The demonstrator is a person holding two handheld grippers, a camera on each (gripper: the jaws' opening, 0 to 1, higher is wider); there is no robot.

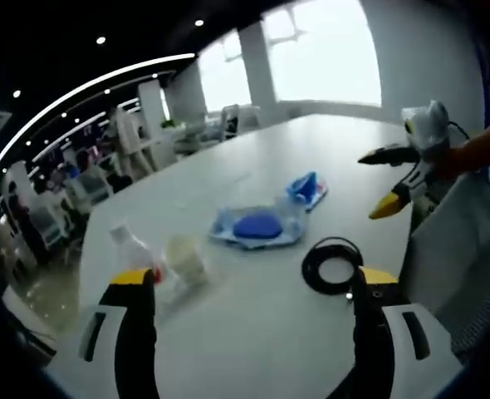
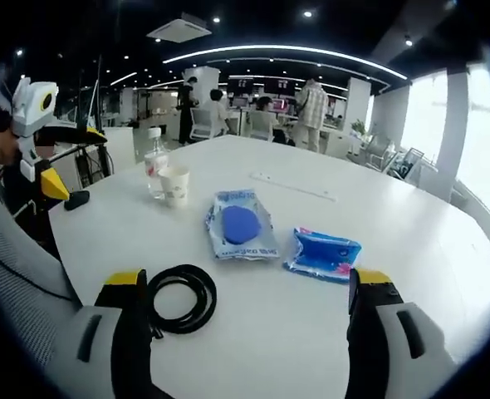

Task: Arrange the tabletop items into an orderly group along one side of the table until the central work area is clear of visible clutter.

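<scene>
Both tongs stood wide open, gripping nothing. Through the left gripper view, the left gripper (image 1: 253, 291) hung low over the white table (image 1: 328, 150), jaws well apart. Between them lay a coiled black cable (image 1: 333, 264), just beside the right-hand jaw. Further out sat a clear bag (image 1: 257, 226) holding something round and blue, with a blue packet (image 1: 308, 188) just behind it. Over by the left-hand jaw stood a paper cup (image 1: 185, 256) and a clear plastic bottle (image 1: 131, 243) with a red label; the blur hid their contents. The right gripper (image 1: 399, 179) hovered at the table's far edge, jaws parted.

Over to the right gripper view: the right gripper (image 2: 245, 295) gaped above the table (image 2: 411, 241). The cable (image 2: 181, 298) lay by its left-hand jaw, the bag (image 2: 241, 224) and packet (image 2: 324, 252) side by side ahead. The cup (image 2: 175, 185) touched the bottle (image 2: 154, 173) beyond, possibly overlapping. The left gripper (image 2: 62, 162) hung at the left.
</scene>
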